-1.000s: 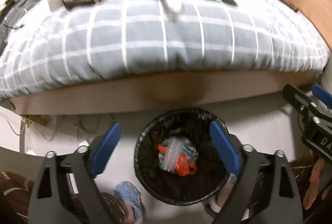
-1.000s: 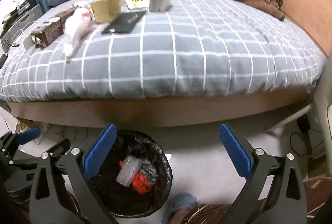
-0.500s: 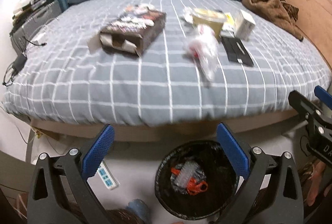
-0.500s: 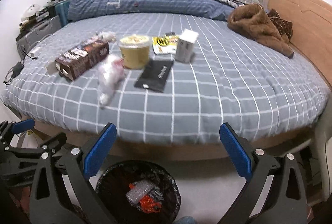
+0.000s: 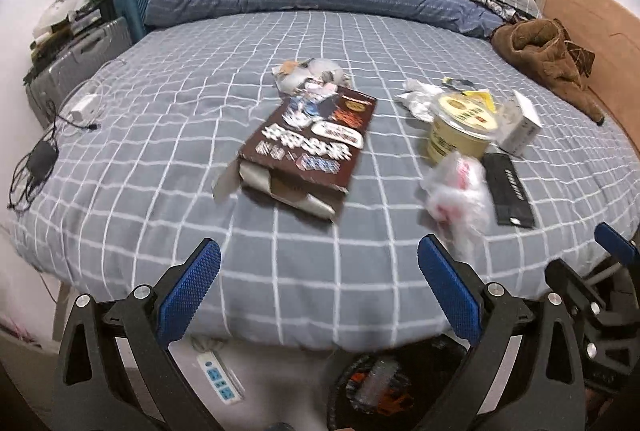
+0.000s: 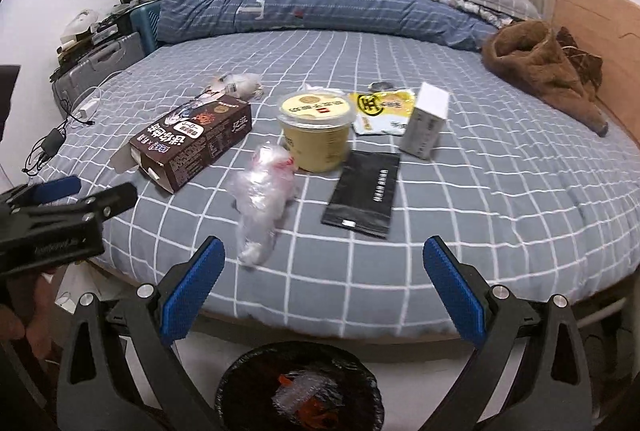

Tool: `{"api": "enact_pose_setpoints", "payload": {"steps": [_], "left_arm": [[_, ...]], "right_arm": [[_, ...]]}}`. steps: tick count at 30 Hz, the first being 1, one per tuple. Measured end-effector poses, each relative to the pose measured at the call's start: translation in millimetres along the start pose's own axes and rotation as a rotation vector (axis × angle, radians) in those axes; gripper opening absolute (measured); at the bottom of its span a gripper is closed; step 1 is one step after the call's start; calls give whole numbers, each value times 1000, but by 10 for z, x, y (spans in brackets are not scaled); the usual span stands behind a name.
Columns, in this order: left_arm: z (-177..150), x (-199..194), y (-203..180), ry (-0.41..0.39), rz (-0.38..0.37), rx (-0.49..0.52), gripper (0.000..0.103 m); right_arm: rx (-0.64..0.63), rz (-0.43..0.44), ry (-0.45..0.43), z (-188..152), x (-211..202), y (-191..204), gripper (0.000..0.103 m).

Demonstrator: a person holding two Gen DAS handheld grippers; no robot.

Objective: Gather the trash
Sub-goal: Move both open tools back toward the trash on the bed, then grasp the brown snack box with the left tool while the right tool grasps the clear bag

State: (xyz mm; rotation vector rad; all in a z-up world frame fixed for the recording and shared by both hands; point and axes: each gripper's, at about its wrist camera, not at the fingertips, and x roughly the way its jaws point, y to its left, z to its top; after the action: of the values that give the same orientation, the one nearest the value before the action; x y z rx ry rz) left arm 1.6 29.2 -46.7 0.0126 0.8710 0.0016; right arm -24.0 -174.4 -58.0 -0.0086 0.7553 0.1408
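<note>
Above the grey checked bed (image 5: 160, 135), the left gripper (image 5: 318, 281) and right gripper (image 6: 324, 273) are held wide open, empty. A white power strip (image 5: 220, 379) is seen only in the left view; the black-lined bin (image 6: 240, 383) is shown more fully in the right.

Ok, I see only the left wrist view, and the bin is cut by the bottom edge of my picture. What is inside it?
Observer: The right wrist view looks into the bin. Clear plastic and an orange scrap lie in it.
Operator: And the right hand-held gripper? I see only its edge.
Observer: The right hand-held gripper is open wide, with nothing between its pads.
Operator: What lies behind the tub?
Observer: A yellow packet lies flat beside the tub, next to the white box.
</note>
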Motion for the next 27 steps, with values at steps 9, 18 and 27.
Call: {"api": "enact_pose_setpoints", "payload": {"steps": [9, 18, 27], "left_arm": [[365, 381, 109, 29, -28, 36, 97], [664, 699, 89, 51, -31, 102, 97], [801, 965, 5, 104, -63, 195, 97]], "right_arm": [[-10, 31, 19, 213, 348, 144, 95], [-29, 41, 39, 393, 648, 199, 95], [-42, 62, 68, 462, 842, 249, 92]]}}
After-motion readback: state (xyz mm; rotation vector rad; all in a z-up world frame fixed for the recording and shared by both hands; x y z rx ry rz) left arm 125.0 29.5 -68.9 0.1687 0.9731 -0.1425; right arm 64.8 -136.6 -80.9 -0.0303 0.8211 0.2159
